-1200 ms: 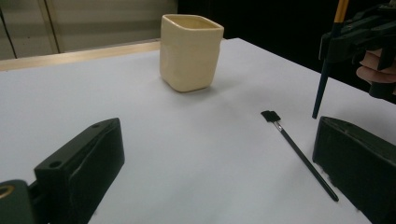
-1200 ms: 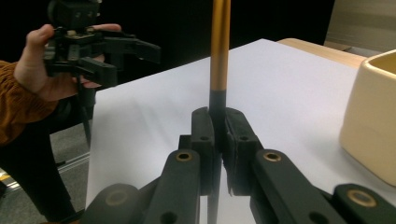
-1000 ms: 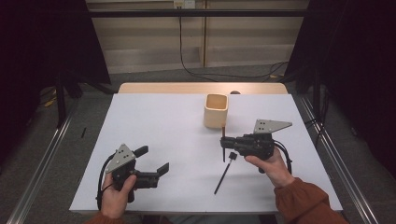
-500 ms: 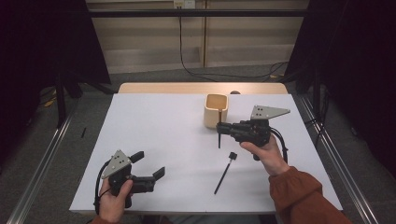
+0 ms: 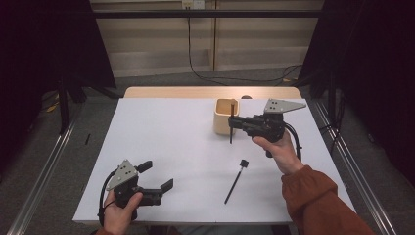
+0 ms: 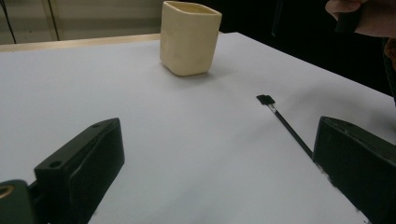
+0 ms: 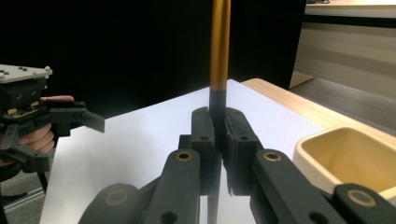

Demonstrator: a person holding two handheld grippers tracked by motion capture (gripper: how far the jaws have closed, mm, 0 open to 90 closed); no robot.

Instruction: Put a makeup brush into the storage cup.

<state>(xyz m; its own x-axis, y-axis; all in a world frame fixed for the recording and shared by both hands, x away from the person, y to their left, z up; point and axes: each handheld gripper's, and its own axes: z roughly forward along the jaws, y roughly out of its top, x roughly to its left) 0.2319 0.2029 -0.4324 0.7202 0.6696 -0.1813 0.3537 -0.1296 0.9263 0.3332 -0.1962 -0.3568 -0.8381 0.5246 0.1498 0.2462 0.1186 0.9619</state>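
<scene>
Right tool [image 5: 231, 122] pinching one upright brush [image 5: 231, 128] just beside the cup [image 5: 223, 116]; left tool [image 5: 159, 177] spread, holding nothing.

Count: two tools, two brushes, one cream cup. Held brush [image 7: 219, 51] has a gold-and-black handle, clamped vertical between the pressed-together jaws, in front of the cup's near face in the high view. Second brush [image 5: 235, 180] lies flat on the white bench [image 5: 166, 127], between the hands, well apart from the cup [image 6: 189, 37]. Left tool sits low at the near-left bench corner. Wooden edge strip at the far side, grey floor, dark curtains both sides, cable on the back wall.
</scene>
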